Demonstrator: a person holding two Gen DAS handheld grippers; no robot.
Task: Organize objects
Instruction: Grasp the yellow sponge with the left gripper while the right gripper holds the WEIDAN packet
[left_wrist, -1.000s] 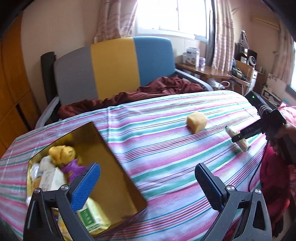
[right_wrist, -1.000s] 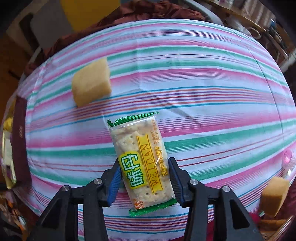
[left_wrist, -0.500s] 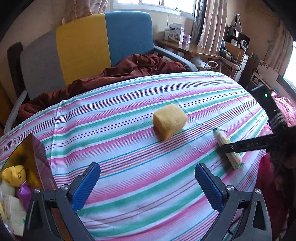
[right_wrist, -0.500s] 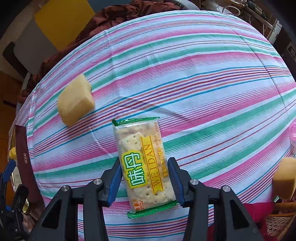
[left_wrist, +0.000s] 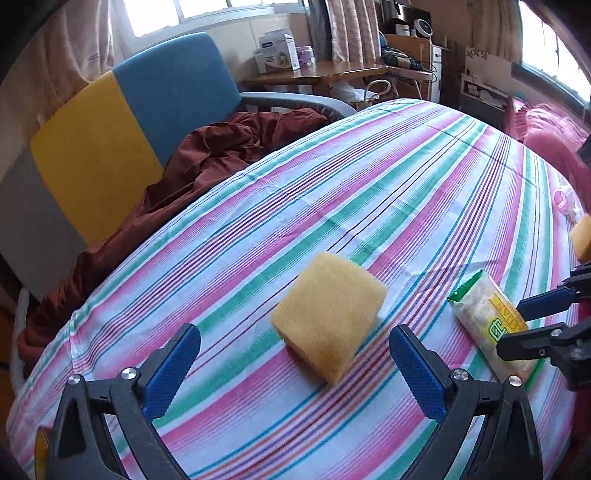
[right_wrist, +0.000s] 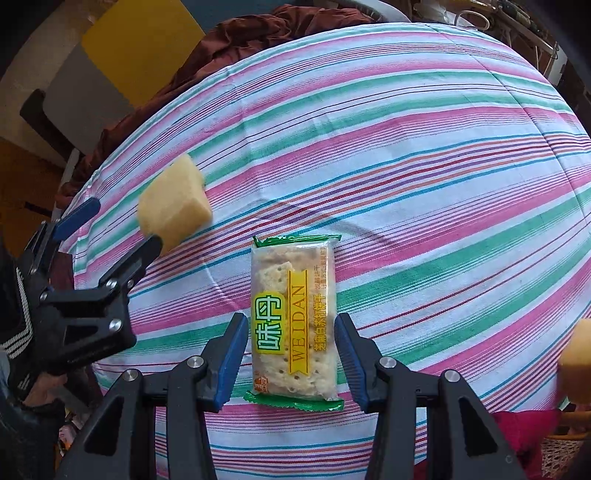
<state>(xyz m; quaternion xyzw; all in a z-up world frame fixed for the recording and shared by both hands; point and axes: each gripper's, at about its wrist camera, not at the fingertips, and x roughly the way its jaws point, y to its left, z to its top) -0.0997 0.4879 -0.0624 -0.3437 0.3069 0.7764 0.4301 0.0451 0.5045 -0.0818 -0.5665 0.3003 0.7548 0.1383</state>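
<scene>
A yellow sponge block (left_wrist: 328, 319) and a green-edged cracker packet (right_wrist: 294, 321) lie flat, just apart, on the striped desk (left_wrist: 369, 192).

Beyond the jaws, past the striped cloth (left_wrist: 369, 192), a rumpled brown blanket (left_wrist: 207, 158) lies on a chair (left_wrist: 140, 110) of grey, yellow and blue panels, a wooden desk (left_wrist: 332, 72) farther off.
</scene>
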